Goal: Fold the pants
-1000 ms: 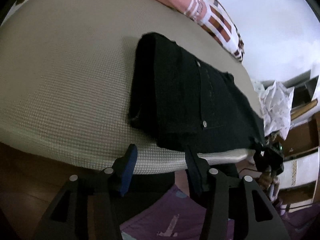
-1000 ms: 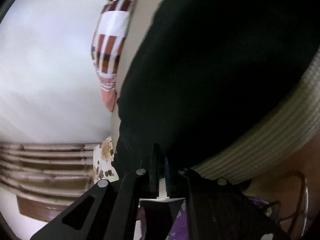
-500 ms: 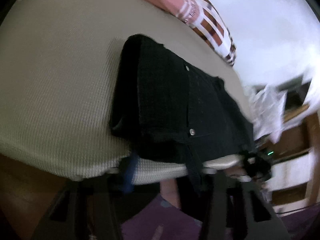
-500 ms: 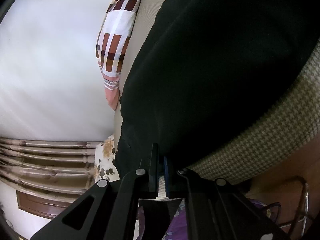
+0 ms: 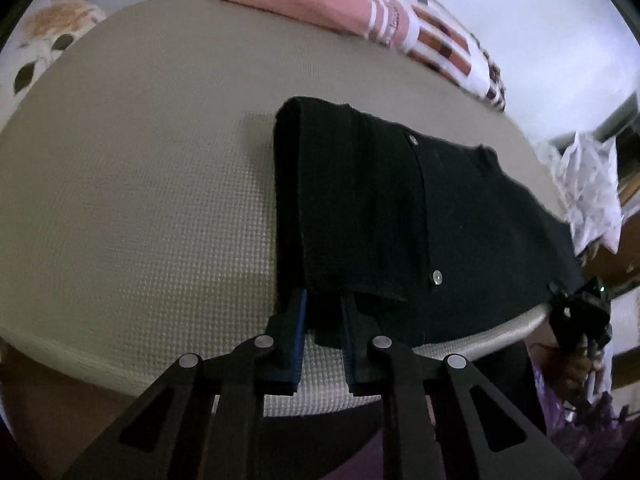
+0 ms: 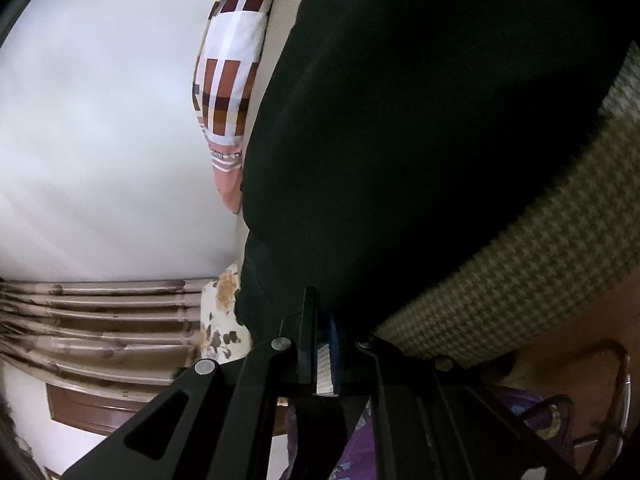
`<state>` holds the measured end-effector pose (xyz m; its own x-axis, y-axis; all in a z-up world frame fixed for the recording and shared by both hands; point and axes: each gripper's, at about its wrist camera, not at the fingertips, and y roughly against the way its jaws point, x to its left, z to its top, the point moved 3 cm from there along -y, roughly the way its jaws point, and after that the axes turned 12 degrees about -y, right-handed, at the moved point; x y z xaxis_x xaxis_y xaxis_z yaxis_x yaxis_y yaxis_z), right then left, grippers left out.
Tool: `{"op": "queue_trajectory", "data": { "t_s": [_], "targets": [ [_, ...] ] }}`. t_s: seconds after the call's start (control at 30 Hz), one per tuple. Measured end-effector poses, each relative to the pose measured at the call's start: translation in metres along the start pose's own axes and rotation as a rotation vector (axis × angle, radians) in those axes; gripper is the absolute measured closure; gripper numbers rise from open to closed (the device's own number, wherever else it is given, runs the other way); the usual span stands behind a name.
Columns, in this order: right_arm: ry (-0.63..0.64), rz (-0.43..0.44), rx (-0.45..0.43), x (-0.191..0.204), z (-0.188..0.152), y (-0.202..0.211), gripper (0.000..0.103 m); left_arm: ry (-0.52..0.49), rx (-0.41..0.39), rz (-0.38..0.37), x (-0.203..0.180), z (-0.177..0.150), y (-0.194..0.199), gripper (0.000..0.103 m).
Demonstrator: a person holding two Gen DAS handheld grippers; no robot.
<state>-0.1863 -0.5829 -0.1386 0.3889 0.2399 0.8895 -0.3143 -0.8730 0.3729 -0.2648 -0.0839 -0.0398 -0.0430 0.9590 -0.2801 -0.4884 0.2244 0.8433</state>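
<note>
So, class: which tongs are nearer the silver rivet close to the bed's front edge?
Left. The left tongs grip the black pants just beside the rivet; the right tongs hold the pants' far end.

A home bedroom is showing here: a bed [image 5: 140, 200] with a beige waffle-textured cover is filling the near view, a pink and checked blanket [image 5: 400, 28] is lying at its far edge, a floral pillow [image 5: 48, 40] is sitting far left, and wooden shelving [image 5: 628, 216] is standing at right.

We see dim, soft light; the white wall [image 6: 100, 128] glares, the black pants [image 5: 380, 216] lose detail, edges bow.
</note>
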Motion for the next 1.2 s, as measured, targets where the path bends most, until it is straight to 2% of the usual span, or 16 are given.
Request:
{"op": "queue_trajectory", "data": {
  "t_s": [0.17,0.23,0.3,0.33,0.43,0.5,0.53,0.57,0.67,0.83,0.87,0.97,1.1,1.2],
  "targets": [
    [0.004,0.007,0.009,0.001,0.001,0.000,0.096,-0.061,-0.023,0.081,-0.008,0.000,0.003,0.078],
    [0.002,0.010,0.012,0.000,0.002,0.000,0.096,-0.087,-0.044,0.135,-0.012,0.003,0.010,0.068],
    [-0.014,0.031,0.021,-0.001,0.003,0.001,0.095,-0.091,-0.075,0.216,-0.018,0.008,0.023,0.046],
    [-0.029,0.046,0.026,-0.003,0.003,0.001,0.095,-0.095,-0.111,0.248,-0.024,0.011,0.032,0.045],
    [-0.053,0.065,0.035,-0.005,0.005,0.001,0.095,-0.145,-0.197,0.249,-0.049,0.022,0.046,0.043],
    [-0.060,0.067,0.041,-0.004,0.006,0.000,0.095,-0.214,-0.215,0.230,-0.068,0.032,0.039,0.024],
    [-0.063,0.066,0.040,-0.003,0.007,0.001,0.095,-0.239,-0.200,0.242,-0.075,0.036,0.029,0.024],
    [-0.061,0.061,0.032,-0.002,0.008,0.004,0.095,-0.252,-0.147,0.231,-0.076,0.039,0.011,0.024],
    [-0.047,0.043,-0.012,0.001,0.012,0.019,0.094,-0.202,-0.044,0.190,-0.062,0.039,-0.022,0.026],
    [-0.058,0.027,-0.111,-0.010,0.027,0.053,0.097,-0.112,0.018,0.161,-0.037,0.032,-0.042,0.026],
    [-0.048,0.018,-0.118,-0.012,0.028,0.058,0.097,-0.095,0.005,0.149,-0.033,0.033,-0.040,0.026],
    [-0.021,0.036,-0.102,-0.011,0.029,0.064,0.097,-0.128,0.014,0.170,-0.036,0.033,-0.041,0.025],
    [-0.063,0.053,-0.114,-0.016,0.037,0.073,0.094,-0.138,0.013,0.183,-0.037,0.034,-0.037,0.025],
    [-0.094,0.052,-0.139,-0.020,0.045,0.089,0.091,-0.148,-0.047,0.219,-0.040,0.034,-0.018,0.025]
  ]
}}
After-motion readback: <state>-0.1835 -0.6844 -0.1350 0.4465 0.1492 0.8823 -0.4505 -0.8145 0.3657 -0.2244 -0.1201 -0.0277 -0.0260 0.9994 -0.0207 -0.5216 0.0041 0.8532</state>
